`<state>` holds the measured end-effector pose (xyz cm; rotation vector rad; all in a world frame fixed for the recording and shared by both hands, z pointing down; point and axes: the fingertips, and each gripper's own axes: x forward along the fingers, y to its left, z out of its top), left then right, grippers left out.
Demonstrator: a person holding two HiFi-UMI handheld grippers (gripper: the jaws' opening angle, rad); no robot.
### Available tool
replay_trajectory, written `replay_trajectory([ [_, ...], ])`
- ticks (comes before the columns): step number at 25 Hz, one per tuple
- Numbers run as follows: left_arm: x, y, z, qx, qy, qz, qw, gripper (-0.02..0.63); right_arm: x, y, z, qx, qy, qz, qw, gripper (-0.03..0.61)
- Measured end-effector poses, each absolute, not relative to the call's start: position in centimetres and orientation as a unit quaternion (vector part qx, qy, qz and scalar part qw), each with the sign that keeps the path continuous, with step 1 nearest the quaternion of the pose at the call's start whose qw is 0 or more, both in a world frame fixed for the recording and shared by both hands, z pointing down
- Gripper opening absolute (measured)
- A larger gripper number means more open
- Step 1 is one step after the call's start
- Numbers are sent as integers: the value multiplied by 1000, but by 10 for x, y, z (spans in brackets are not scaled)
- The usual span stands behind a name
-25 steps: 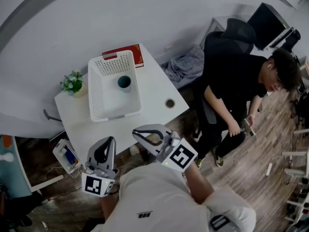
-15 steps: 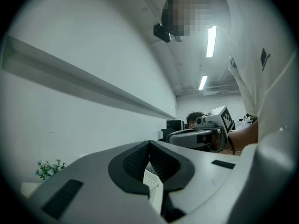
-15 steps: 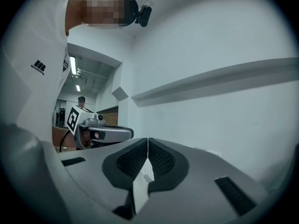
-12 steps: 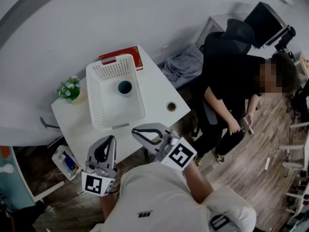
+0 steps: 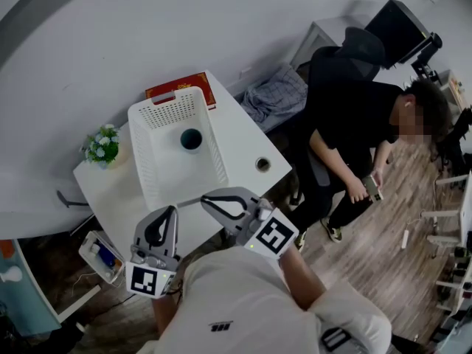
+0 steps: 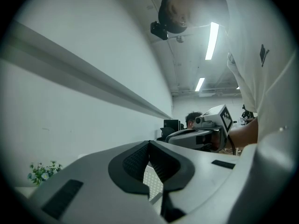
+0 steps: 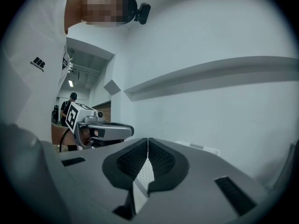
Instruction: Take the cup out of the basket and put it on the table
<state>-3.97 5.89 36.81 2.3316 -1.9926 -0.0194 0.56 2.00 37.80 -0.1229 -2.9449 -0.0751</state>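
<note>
Now cup (image 5: 191, 139) in basket (image 5: 140, 161), left hand-held gripper (image 5: 171, 211), right hand-held gripper (image 5: 207, 200) closed

- Your table (image 5: 240, 135) stands ahead of you, its far side against the wall.
- The basket (image 5: 141, 153) sits on the table's left half; the cup (image 5: 191, 139) stands inside it, toward the far right.
- A book (image 5: 177, 87) lies just behind the basket.
- A plant (image 5: 102, 144) stands just left of the basket.
- A small round object (image 5: 262, 164) lies right of the basket, near the table's edge.
- Your left gripper (image 5: 172, 211) and right gripper (image 5: 206, 200) hang side by side on your side of the basket.
- A seated person (image 5: 354, 116) is right of the table.
</note>
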Motion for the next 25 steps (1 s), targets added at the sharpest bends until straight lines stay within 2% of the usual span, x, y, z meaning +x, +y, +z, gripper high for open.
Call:
replay_trajectory([
  [12, -81, 48, 375, 778, -627, -11, 40, 9, -37, 7, 386, -3, -992, -29, 120, 14],
  [25, -95, 26, 389, 766, -640, -6, 60, 9, -56, -18, 407, -15, -988, -17, 150, 14],
])
